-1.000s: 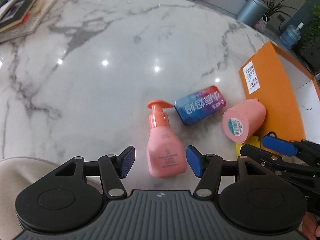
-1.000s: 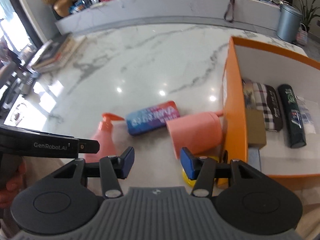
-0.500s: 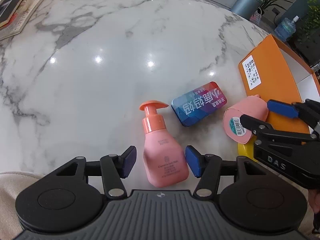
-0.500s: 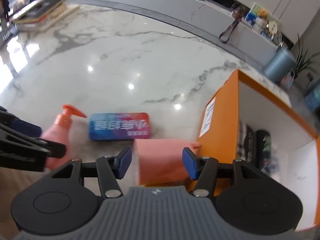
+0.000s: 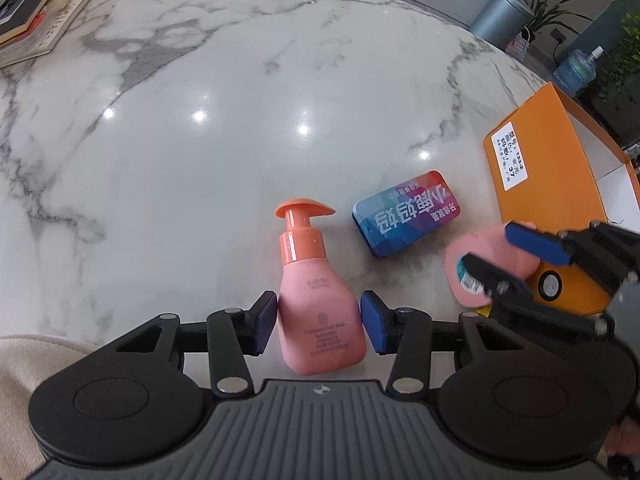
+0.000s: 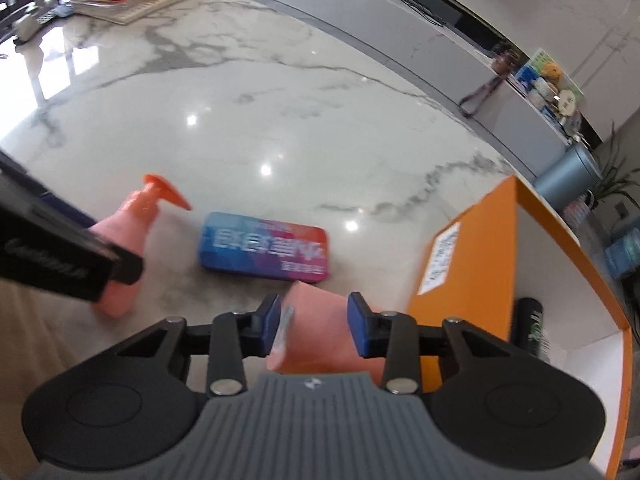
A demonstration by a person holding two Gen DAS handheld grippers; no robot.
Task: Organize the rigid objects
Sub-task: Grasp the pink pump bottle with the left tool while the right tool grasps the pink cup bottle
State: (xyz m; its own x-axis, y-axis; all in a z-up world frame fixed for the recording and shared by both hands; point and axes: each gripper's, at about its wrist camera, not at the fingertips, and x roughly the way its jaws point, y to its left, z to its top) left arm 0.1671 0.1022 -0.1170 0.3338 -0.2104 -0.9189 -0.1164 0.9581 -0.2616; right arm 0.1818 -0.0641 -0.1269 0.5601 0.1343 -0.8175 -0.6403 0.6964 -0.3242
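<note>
A pink pump bottle (image 5: 320,312) lies on the marble table, its body between the open fingers of my left gripper (image 5: 318,322); the pads stand just off its sides. It also shows in the right wrist view (image 6: 128,232). A pink cup (image 6: 316,328) lies on its side between the fingers of my right gripper (image 6: 314,326), pads close to or touching it. In the left wrist view the cup (image 5: 486,258) lies by the orange box (image 5: 548,184) with the right gripper (image 5: 508,256) around it. A blue-red tin (image 5: 406,212) lies between bottle and cup.
The orange box (image 6: 472,264) stands at the right, open on top, with a dark can (image 6: 530,328) inside. A yellow object (image 5: 568,288) lies beside the cup. Books (image 5: 36,12) are stacked at the far left. A grey bin (image 5: 502,14) stands beyond the table.
My left gripper moved forward around the pink bottle's body. My right gripper moved in over the pink cup and its fingers narrowed around it.
</note>
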